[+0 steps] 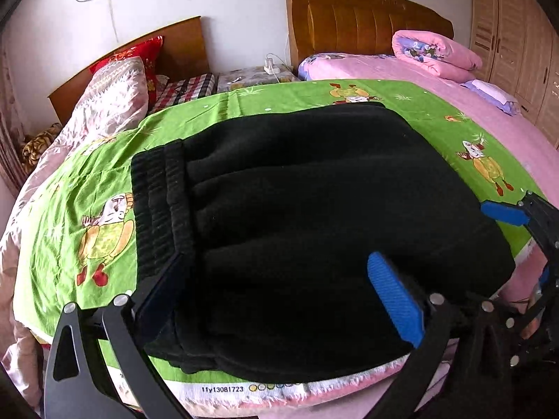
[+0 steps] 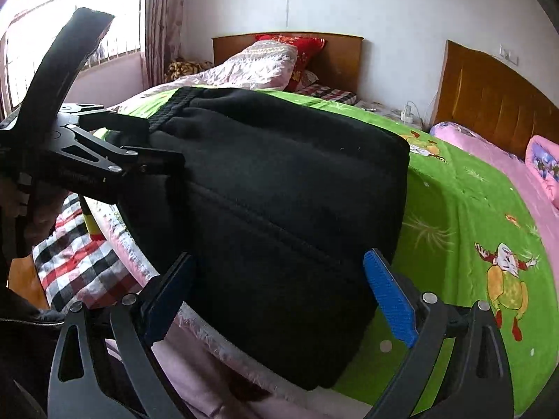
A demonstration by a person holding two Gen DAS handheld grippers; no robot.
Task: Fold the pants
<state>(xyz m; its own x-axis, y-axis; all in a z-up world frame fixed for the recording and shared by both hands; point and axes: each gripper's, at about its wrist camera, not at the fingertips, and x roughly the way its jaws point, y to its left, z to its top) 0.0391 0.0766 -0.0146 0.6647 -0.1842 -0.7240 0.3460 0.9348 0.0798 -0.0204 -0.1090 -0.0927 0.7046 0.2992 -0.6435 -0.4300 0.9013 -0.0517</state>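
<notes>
The black pants (image 1: pixel 314 209) lie folded into a thick rectangle on a green cartoon-print cloth (image 1: pixel 87 192), with the ribbed waistband (image 1: pixel 160 202) at the left. My left gripper (image 1: pixel 279 296) hovers open over the near edge of the bundle, its blue pads (image 1: pixel 394 300) wide apart and pressing on nothing. In the right wrist view, the same pants (image 2: pixel 279 192) fill the middle. My right gripper (image 2: pixel 279 296) stands open over their near end, with nothing pinched. The left gripper (image 2: pixel 167 157) shows at the left by the waistband, and the right gripper (image 1: pixel 524 241) at the pants' right edge.
The green cloth covers a bed with a pink sheet (image 1: pixel 419 70). A folded pink quilt (image 1: pixel 436 52) and wooden headboard (image 1: pixel 367 17) are at the back. A second bed with a patterned duvet (image 1: pixel 111 94) and red pillow lies left. A wardrobe (image 1: pixel 517 35) stands right.
</notes>
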